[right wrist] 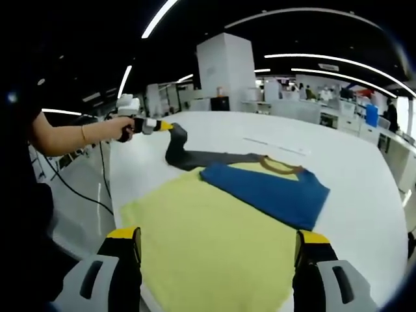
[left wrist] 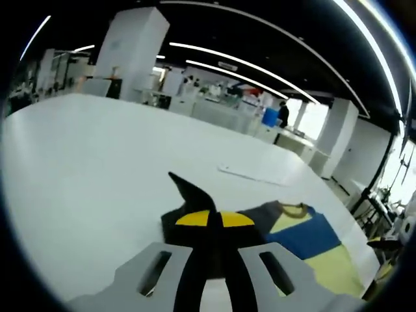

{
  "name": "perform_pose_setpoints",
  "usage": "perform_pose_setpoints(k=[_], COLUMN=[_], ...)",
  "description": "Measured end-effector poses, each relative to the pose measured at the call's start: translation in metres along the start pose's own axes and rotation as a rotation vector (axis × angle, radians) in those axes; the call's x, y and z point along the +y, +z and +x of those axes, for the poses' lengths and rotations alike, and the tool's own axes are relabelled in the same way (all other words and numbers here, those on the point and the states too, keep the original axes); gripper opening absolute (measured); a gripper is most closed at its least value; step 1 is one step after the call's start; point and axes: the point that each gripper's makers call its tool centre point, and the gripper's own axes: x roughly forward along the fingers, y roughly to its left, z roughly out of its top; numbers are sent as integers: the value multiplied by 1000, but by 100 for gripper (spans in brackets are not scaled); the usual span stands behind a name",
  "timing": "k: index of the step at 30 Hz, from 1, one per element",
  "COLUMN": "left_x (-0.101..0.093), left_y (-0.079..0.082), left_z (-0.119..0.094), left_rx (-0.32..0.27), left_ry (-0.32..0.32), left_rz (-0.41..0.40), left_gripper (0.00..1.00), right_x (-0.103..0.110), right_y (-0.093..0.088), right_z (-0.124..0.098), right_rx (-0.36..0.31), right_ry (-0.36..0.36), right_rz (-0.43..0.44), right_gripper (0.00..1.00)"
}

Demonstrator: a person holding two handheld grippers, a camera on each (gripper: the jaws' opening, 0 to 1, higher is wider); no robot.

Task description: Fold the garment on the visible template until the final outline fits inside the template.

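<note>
The garment (right wrist: 214, 227) lies flat on the white table (right wrist: 364, 169); it has a pale yellow body, a blue band (right wrist: 266, 185), a brown collar (right wrist: 279, 166) and a dark grey sleeve (right wrist: 179, 153). In the right gripper view, a hand holds my left gripper (right wrist: 162, 125) at the far left, shut on the tip of that sleeve and lifting it off the table. In the left gripper view, the left gripper (left wrist: 214, 219) has its yellow-tipped jaws closed on the grey sleeve (left wrist: 188, 188), with the blue and yellow cloth (left wrist: 312, 240) to the right. My right gripper (right wrist: 218, 247) is open above the yellow hem, holding nothing.
A thin white strip (right wrist: 276, 144) lies on the table beyond the collar, and it is also seen as a white strip (left wrist: 247, 173) in the left gripper view. The table's left edge (right wrist: 114, 188) drops to the floor and cables. Desks, pillars and people stand far behind.
</note>
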Motion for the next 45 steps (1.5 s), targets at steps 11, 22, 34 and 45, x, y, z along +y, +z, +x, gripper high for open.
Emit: perform_pose_setpoints(k=[11,22,34,45], left_x=[-41,-82,-124,-164], left_y=[5,3,11,16], left_z=[9,19,31,40], left_rx=[-12,9,-7,-10], left_ry=[-90,-171,-248,-322], left_rz=[15,52,52,52], left_gripper=[1,1,1,1], right_x=[-2,1,1,-1], right_y=[-3,-6,-9,-14], right_z=[-2,-3,-5,-6], right_rx=[7,6,6,23], right_ry=[-10,-9,-13,-17], right_rz=[7,12,23,25], right_gripper=[97,97,96,95])
